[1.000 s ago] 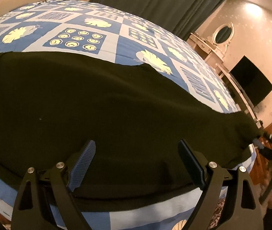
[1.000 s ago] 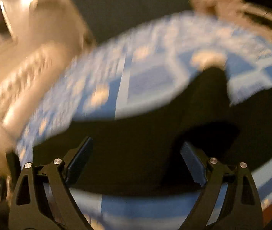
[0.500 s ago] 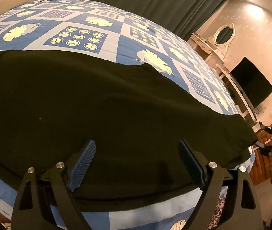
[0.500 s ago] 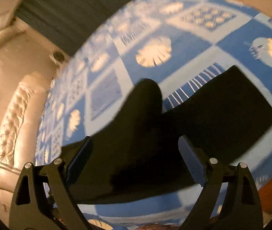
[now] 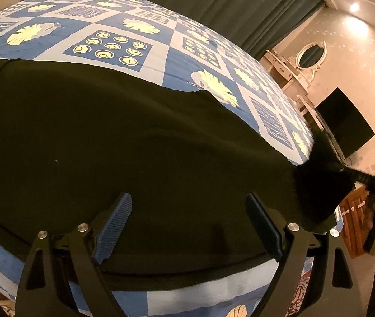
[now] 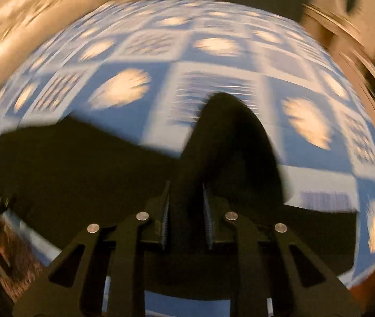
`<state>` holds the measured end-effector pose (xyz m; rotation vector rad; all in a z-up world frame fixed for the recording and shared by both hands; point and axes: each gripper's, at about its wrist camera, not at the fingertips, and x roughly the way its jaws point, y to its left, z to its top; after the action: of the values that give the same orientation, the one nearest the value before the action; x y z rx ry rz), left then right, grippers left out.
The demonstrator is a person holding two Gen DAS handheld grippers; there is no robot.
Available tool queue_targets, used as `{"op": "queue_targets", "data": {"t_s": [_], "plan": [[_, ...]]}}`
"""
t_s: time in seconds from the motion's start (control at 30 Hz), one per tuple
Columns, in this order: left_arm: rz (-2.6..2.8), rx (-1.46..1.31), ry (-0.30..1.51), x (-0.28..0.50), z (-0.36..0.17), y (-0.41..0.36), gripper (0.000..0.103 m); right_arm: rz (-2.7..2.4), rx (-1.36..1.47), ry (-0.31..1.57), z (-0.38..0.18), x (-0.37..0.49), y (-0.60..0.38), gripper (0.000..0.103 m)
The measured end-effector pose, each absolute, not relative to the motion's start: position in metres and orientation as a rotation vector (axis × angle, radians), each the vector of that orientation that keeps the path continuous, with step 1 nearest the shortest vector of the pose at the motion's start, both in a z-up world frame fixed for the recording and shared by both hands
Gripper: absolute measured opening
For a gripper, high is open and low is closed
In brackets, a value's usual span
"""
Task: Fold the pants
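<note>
Black pants [image 5: 124,145] lie spread across the blue patterned bed. My left gripper [image 5: 187,224] is open and empty, hovering over the near edge of the pants. My right gripper [image 6: 186,206] is shut on the pants, pinching a raised fold of black fabric [image 6: 229,137] that lifts toward the camera. In the left wrist view the right gripper [image 5: 346,171] appears at the far right end of the pants, holding lifted fabric. The right wrist view is motion-blurred.
The bed cover [image 5: 113,47] has blue and white squares with yellow leaf prints. A dark curtain [image 5: 227,5], a white vanity with oval mirror [image 5: 309,58] and a black TV [image 5: 346,121] stand beyond the bed. A wooden cabinet [image 5: 356,216] is at the right.
My right gripper closed on the pants' end and lifted the fabric, moving fast. My left gripper stayed open in about the same place.
</note>
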<state>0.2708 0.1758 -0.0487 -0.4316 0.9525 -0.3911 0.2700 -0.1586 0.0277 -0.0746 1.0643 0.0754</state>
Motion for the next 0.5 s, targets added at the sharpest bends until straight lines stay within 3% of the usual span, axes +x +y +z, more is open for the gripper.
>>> {"op": "queue_targets", "data": {"t_s": [0.13,0.17,0.27,0.37,0.47,0.5], "plan": [[-0.393,-0.449,0.956,0.272,-0.049,0.178,0.087,0.145,-0.206,1.134,-0.022,0.281,-0.083,0.019],[-0.394,-0.456,0.958,0.272,-0.049,0.179,0.087,0.144,-0.209,1.146,-0.03,0.283,-0.077,0.023],[-0.406,-0.468,0.965,0.273,-0.048,0.181,0.087,0.194,-0.119,1.144,-0.034,0.275,-0.077,0.052],[-0.409,-0.471,0.965,0.273,-0.049,0.181,0.087,0.326,0.082,1.076,0.001,0.255,-0.104,0.059],[-0.41,-0.466,0.964,0.273,-0.048,0.181,0.087,0.344,0.306,0.963,0.037,0.242,-0.155,0.083],[-0.41,-0.466,0.965,0.273,-0.048,0.181,0.087,0.328,0.419,0.941,0.043,0.24,-0.186,0.085]]}}
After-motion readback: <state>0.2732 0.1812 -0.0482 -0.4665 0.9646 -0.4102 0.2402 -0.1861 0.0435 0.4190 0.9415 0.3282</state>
